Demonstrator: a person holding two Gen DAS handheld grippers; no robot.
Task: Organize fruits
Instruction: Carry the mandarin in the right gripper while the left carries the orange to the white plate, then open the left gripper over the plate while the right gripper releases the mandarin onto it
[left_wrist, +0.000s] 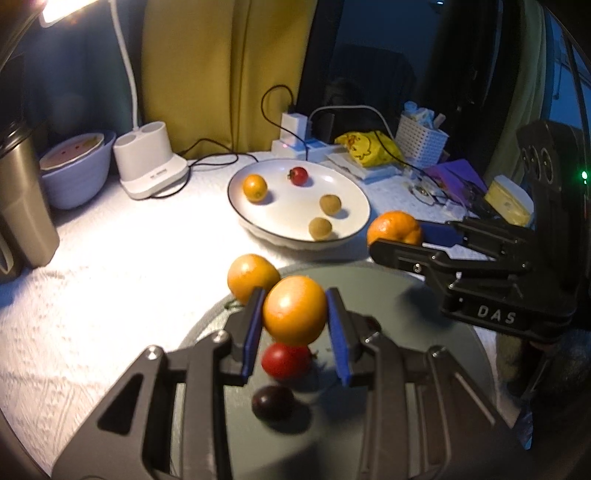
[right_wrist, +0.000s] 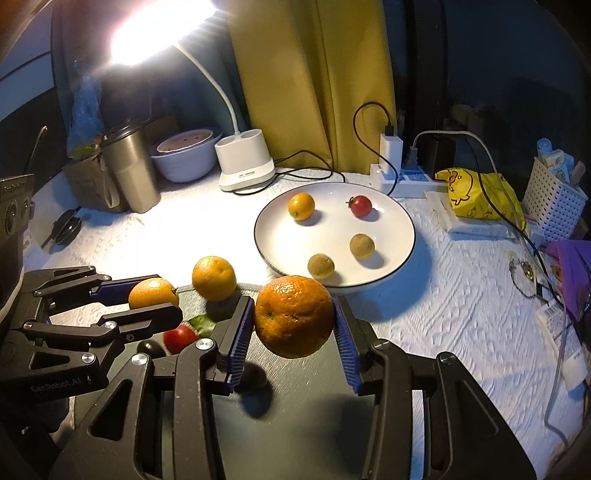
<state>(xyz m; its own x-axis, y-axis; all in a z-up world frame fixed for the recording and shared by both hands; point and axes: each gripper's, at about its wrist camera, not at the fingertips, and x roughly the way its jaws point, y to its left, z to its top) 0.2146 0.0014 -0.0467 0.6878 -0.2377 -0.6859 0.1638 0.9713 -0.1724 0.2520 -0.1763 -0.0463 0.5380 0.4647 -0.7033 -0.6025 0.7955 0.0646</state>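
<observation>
Blue pads of the left hand-held gripper (left_wrist: 295, 317) are clamped on a smooth orange (left_wrist: 294, 309), lifted clear of the dark tray (left_wrist: 406, 369) below; the right hand-held gripper (right_wrist: 294, 325) pinches a bumpy mandarin (right_wrist: 294, 316) the same way. Both fruits are round and held only at their flanks, so a jolt could roll either one out, straight onto the red tomato (left_wrist: 286, 361) and dark plum (left_wrist: 273, 402) beneath the left jaws. Ahead of both sits the white plate (right_wrist: 402, 236), already carrying four small fruits, so a careless drop could knock them about. A second orange (left_wrist: 251, 277) lies just beyond the left fingers, at the tray's edge on the bench (left_wrist: 110, 295), and could be nudged off. The two grippers travel close together and could clip each other.
</observation>
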